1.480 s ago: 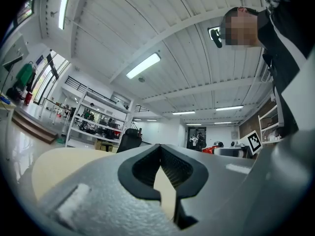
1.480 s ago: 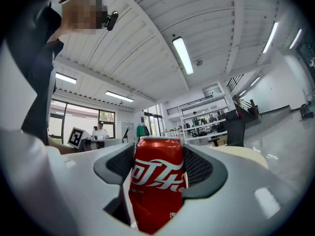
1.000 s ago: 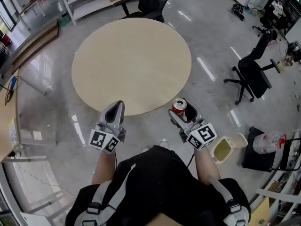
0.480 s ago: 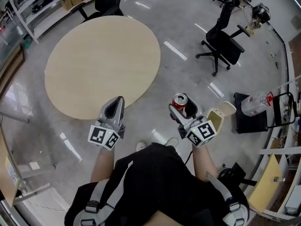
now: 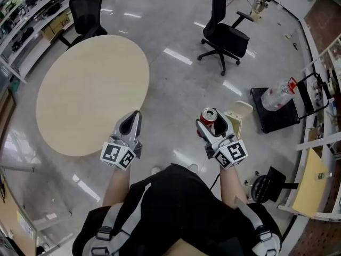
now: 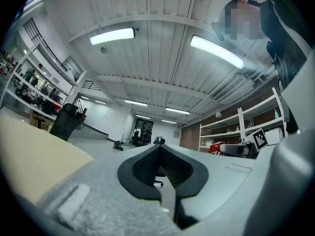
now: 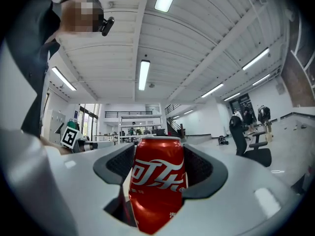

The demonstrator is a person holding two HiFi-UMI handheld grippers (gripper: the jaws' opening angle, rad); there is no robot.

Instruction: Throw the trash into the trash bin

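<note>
**one red can in the right gripper, bin just beside it**

the right gripper (image 5: 213, 122) pinches a red soda can (image 5: 209, 115) between its two jaws. in the right gripper view the can (image 7: 157, 186) stands upright and fills the gap, with a dark pad against each side. it is held over the floor (image 5: 176, 84), right of centre in the head view.

the trash bin (image 5: 238, 113) is a small cream one with its lid tipped up. it stands on the floor just to the right of the can, at middle right of the frame. its inside does not show from here, so what it holds cannot be told.

a clear plastic container (image 5: 277, 96) with a red bit near its top rests on a black base further right. its contents are not readable.

the left gripper (image 5: 132, 122) has its jaws pressed together with nothing between them. the left gripper view shows the pads meeting along one seam (image 6: 162, 168).

counted in the head view:
- one can
- one bin
- two grippers
- one round tabletop (image 5: 90, 89) at upper left
- two black office chairs, one at the top left (image 5: 85, 9) and one at top centre (image 5: 226, 33)
</note>
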